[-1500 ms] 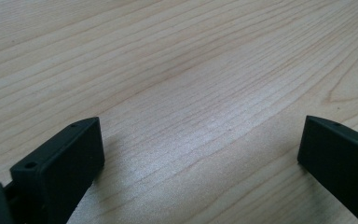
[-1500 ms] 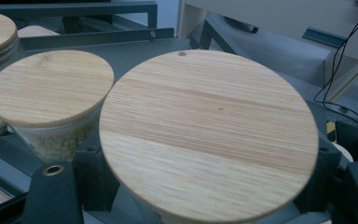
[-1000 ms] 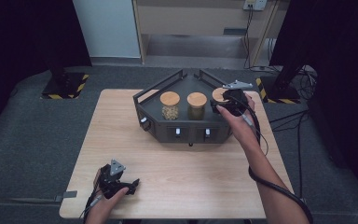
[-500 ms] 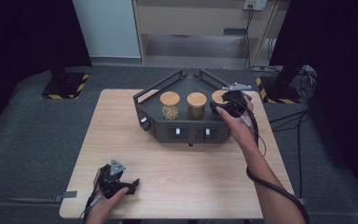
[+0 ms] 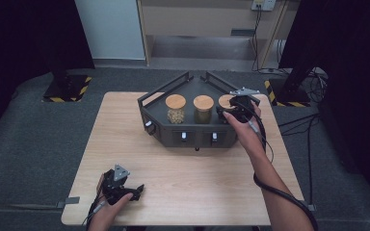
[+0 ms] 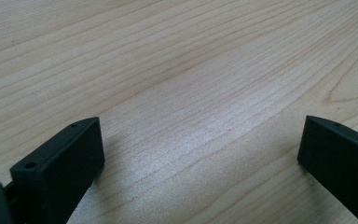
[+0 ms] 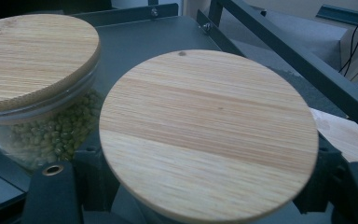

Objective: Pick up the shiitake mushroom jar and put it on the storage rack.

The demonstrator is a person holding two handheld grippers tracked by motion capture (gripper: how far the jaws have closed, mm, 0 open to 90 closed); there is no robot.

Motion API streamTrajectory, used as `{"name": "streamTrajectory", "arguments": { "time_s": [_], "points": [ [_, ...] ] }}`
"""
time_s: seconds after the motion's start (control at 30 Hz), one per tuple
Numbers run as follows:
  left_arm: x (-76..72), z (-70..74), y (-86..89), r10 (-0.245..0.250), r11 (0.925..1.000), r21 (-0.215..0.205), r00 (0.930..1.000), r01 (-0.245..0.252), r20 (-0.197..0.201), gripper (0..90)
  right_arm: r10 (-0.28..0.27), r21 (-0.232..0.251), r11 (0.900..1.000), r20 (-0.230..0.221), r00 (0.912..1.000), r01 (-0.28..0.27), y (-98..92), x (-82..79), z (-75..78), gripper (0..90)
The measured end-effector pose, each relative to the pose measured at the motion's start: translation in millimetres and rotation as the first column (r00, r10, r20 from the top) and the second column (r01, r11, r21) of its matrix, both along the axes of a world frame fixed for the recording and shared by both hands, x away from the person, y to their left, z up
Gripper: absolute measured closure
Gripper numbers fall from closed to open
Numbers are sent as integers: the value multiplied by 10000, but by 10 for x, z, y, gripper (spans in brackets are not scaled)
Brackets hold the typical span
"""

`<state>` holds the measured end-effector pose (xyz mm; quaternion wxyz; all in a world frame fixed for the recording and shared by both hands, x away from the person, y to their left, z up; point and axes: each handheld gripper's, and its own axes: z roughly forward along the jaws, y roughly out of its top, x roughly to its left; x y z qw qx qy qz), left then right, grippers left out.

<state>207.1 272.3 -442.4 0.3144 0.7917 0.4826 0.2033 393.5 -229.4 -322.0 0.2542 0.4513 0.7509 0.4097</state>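
Note:
A dark angular tray at the back of the wooden table holds three glass jars with round wooden lids. My right gripper reaches over the tray's right end and is shut on the right jar. In the right gripper view its black jaws sit against both sides of that jar, under the wooden lid, which hides the contact; the gripper lies below it. The middle jar holds green beans. My left gripper rests open on the table's front left, its jaws wide apart over bare wood.
The left jar and middle jar stand close beside the held one. The tray has raised rails at the back and white knobs on its front wall. Grey carpet and cables surround the table.

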Motion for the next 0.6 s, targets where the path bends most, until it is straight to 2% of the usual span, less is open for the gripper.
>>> {"name": "streamTrajectory", "arguments": {
  "time_s": [0.27, 0.6],
  "points": [
    [0, 0, 0, -1, 10000, 1, 10000, 1, 0, 0, -92, 572, 9983, -28, 10000, 93, -94, 4, -75, 254],
    [-1, -1, 0, 1, 10000, 0, 10000, -1, 3, 0, -119, 562, 9984, 142, 9998, 111, -93, -33, -116, 252]
  ]
}}
